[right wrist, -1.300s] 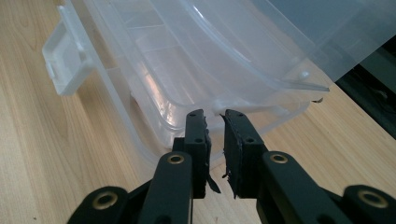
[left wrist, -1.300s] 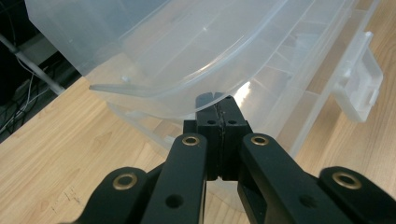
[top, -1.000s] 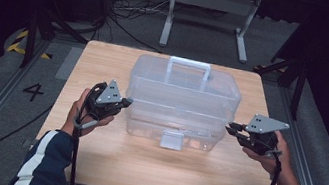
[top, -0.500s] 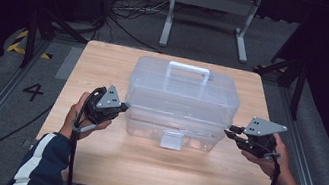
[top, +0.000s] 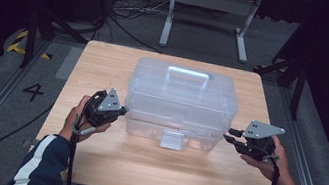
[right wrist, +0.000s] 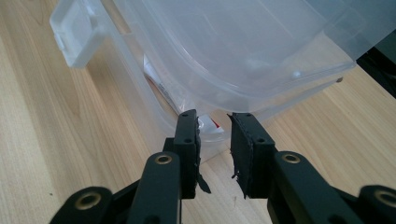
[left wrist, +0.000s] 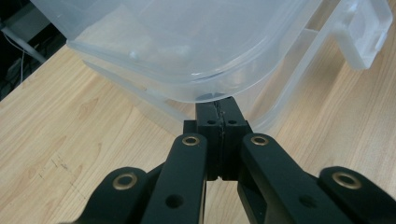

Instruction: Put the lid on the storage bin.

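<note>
your clear plastic storage box (top: 181,103) sits in the middle of the wooden table (top: 106,62), its long side facing you, with the carry handle (top: 186,76) on top of the lid and the front latch (top: 172,139) hanging down at the near side. the lid (left wrist: 187,42) looks slightly lifted off the base at both ends, its rim overhanging the lower tub.

your left gripper (top: 121,111) is at the left near corner of the box. in the left gripper view (left wrist: 220,116) its two black jaws are pressed flat together with nothing between them, and the closed tips sit right under the edge of the lid's rim, touching or almost touching it; you cannot tell for certain which.

your right gripper (top: 229,135) is at the right near corner of the box, just beside the tub wall. in the right gripper view (right wrist: 214,122) its jaws stand apart with a clear gap, and they have just been opening. nothing is pinched between the pads (right wrist: 243,154); past the gap you look at the box corner below the lid rim, and through the clear wall you can see a bit of white and red paper or packaging (right wrist: 161,86) inside the tub.

your hands hold both grippers low over the table, each pointing inward at its end of the box, well apart from each other with the box between them.
</note>
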Action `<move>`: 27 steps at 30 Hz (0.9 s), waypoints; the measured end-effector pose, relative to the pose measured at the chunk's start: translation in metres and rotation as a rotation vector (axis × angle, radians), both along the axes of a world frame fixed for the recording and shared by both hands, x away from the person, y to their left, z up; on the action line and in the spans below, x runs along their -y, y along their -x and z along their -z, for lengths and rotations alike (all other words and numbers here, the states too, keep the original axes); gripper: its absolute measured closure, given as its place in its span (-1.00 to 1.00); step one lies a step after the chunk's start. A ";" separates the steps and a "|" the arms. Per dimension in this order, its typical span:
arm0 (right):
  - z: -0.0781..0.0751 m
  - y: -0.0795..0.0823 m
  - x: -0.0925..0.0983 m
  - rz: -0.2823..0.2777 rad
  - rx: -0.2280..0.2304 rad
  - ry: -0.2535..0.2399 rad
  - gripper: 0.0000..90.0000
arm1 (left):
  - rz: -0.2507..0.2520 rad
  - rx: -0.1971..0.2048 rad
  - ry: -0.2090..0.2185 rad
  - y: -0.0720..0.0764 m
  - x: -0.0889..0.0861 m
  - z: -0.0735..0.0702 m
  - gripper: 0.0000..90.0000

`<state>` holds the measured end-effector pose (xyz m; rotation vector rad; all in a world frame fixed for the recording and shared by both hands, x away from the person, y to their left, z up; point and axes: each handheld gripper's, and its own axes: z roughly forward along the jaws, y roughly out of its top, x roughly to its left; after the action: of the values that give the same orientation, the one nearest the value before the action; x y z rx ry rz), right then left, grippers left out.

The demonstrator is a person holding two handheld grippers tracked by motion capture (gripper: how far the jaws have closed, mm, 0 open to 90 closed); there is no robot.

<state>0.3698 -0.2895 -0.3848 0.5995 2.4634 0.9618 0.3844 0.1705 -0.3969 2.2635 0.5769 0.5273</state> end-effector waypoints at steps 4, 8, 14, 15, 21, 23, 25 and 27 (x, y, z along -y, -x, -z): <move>0.002 0.000 0.000 0.007 -0.008 0.009 0.51 | -0.010 -0.006 -0.009 0.000 -0.002 0.003 1.00; 0.003 0.000 0.001 0.025 -0.017 0.011 0.41 | -0.020 -0.010 -0.013 0.000 -0.004 0.005 1.00; 0.006 -0.001 0.002 0.039 -0.029 0.007 0.22 | -0.024 -0.018 -0.012 0.000 -0.006 0.008 1.00; 0.007 -0.002 0.002 0.040 -0.033 0.012 0.20 | -0.026 -0.018 -0.015 0.000 -0.006 0.008 1.00; 0.008 -0.002 0.000 0.037 -0.037 0.010 0.15 | -0.028 -0.019 -0.014 0.000 -0.007 0.009 1.00; 0.008 -0.002 -0.001 0.041 -0.040 0.006 0.12 | -0.030 -0.019 -0.010 0.000 -0.007 0.009 1.00; 0.009 -0.003 -0.001 0.043 -0.040 0.005 0.09 | -0.030 -0.019 -0.013 0.001 -0.007 0.010 1.00; 0.010 -0.003 -0.001 0.040 -0.041 0.005 0.08 | -0.032 -0.020 -0.015 0.001 -0.007 0.010 1.00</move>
<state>0.3727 -0.2882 -0.3945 0.6706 2.4797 0.9364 0.3836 0.1777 -0.4069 2.2795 0.6214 0.5272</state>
